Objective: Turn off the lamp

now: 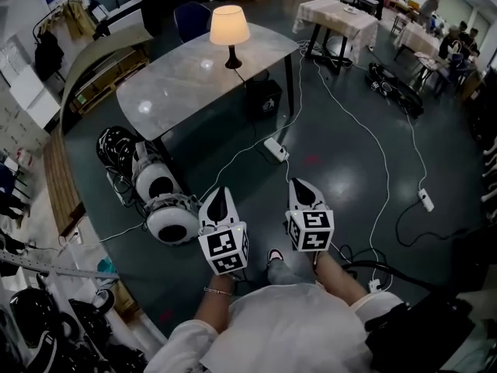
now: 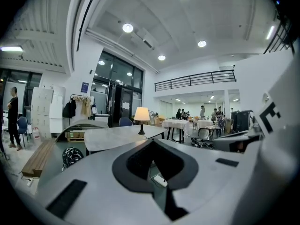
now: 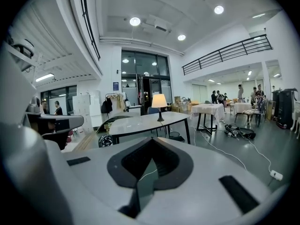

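Note:
The lamp [image 1: 230,26], with a cream shade on a dark base, glows on the far part of a grey marble-top table [image 1: 178,84]. It also shows far off in the left gripper view [image 2: 142,114] and the right gripper view [image 3: 159,101]. A white cord runs from the table down to a power strip [image 1: 276,149] on the floor. My left gripper [image 1: 220,195] and right gripper [image 1: 300,186] are held side by side over the dark floor, well short of the table. Both point toward it. The left gripper [image 2: 153,141] and the right gripper [image 3: 152,139] are shut with nothing between the jaws.
White round helmets [image 1: 167,216] and black gear lie on the floor left of my grippers. A black box [image 1: 264,98] stands under the table. Long white cables cross the floor to another power strip [image 1: 426,200]. Cloth-covered tables [image 1: 335,14] and people are at the back right.

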Available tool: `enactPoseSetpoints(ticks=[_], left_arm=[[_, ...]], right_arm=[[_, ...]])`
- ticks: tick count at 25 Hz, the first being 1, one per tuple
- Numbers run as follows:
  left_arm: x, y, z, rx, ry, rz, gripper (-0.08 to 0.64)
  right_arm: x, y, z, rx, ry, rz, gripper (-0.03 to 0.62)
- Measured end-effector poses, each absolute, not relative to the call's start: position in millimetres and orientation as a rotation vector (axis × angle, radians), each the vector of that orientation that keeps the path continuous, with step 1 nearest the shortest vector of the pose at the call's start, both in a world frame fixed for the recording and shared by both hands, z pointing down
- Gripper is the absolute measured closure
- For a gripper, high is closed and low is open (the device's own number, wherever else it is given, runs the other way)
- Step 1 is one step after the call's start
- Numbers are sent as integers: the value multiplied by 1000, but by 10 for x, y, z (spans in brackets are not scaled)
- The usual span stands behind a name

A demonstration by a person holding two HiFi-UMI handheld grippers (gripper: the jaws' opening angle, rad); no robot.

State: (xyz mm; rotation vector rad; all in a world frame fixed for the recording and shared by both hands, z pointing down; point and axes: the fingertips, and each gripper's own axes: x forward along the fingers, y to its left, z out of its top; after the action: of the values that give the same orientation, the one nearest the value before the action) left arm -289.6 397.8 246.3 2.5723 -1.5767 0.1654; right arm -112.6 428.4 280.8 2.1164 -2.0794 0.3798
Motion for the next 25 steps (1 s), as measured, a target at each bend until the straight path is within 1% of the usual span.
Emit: enactPoseSetpoints(ticks=[5, 18, 25], left_arm=[[-2601, 3587, 2411, 2564, -1603, 164, 566], [-1838, 2764, 2571, 2534, -1622, 256, 566], [-1678, 2450, 2664, 2526, -1631, 326, 566]], right_arm=[[-818, 3831, 2753, 2099, -2098, 373, 594], [25, 2981, 2941, 2080, -2086, 432, 594], [367, 2640, 3016, 2100, -2061, 471, 594]])
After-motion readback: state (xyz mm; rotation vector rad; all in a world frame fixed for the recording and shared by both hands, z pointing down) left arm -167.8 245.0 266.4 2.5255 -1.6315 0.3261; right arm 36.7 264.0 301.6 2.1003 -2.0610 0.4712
